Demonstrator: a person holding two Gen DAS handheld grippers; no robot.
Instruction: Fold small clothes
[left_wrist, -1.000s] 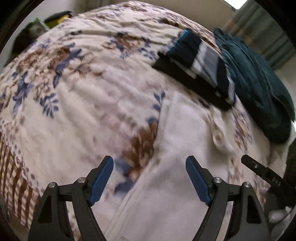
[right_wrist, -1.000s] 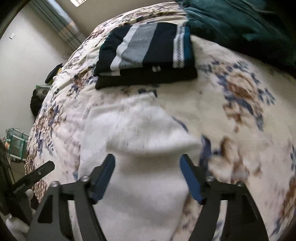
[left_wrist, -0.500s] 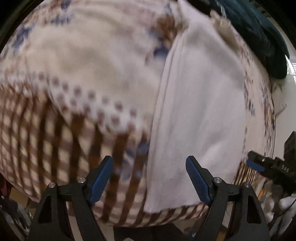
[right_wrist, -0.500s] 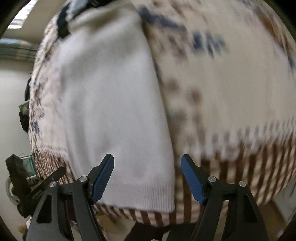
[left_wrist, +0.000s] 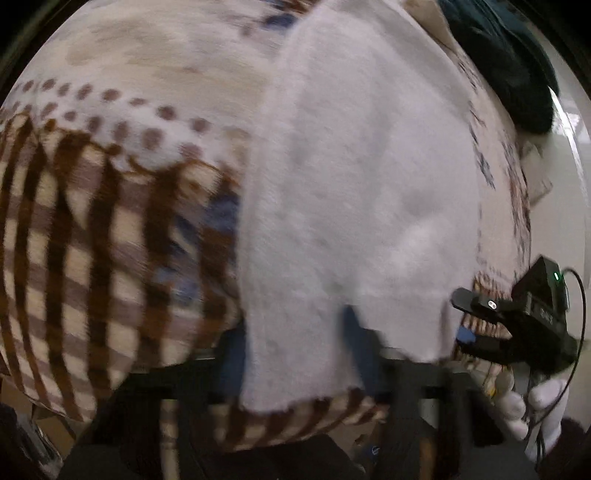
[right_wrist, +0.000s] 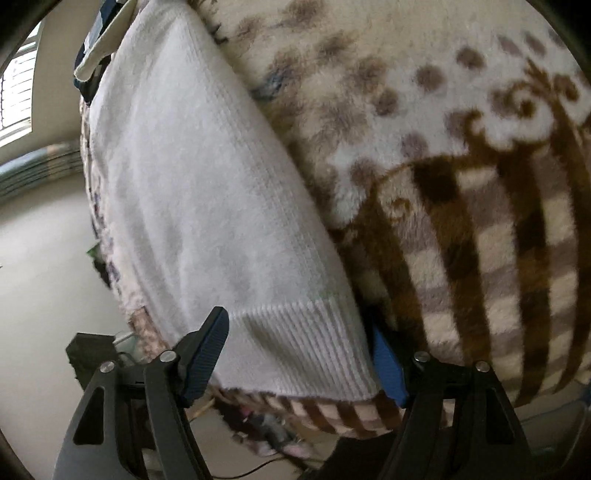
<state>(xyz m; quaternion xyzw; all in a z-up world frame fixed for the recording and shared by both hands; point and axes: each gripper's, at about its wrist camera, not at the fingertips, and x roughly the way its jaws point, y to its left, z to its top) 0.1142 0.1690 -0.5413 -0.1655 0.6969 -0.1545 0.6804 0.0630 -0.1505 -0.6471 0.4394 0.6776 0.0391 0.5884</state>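
A white knitted garment (left_wrist: 354, 192) lies lengthwise on the bed, its ribbed hem (right_wrist: 306, 350) hanging at the near edge. My left gripper (left_wrist: 295, 354) is at the hem's left part; its fingers are blurred and partly hidden by the cloth, which lies between them. My right gripper (right_wrist: 299, 354) is open, its jaws either side of the hem's right corner, and it also shows at the right of the left wrist view (left_wrist: 491, 321).
The bed is covered by a fleecy blanket (right_wrist: 480, 184) with brown stripes and dots along its near border. A dark teal garment (left_wrist: 517, 74) lies at the far right. The floor (right_wrist: 44, 258) drops away below the bed edge.
Both grippers have moved down and in to the garment's hem at the bed edge. The hem now lies between the fingers of each. The left view is blurred by motion.
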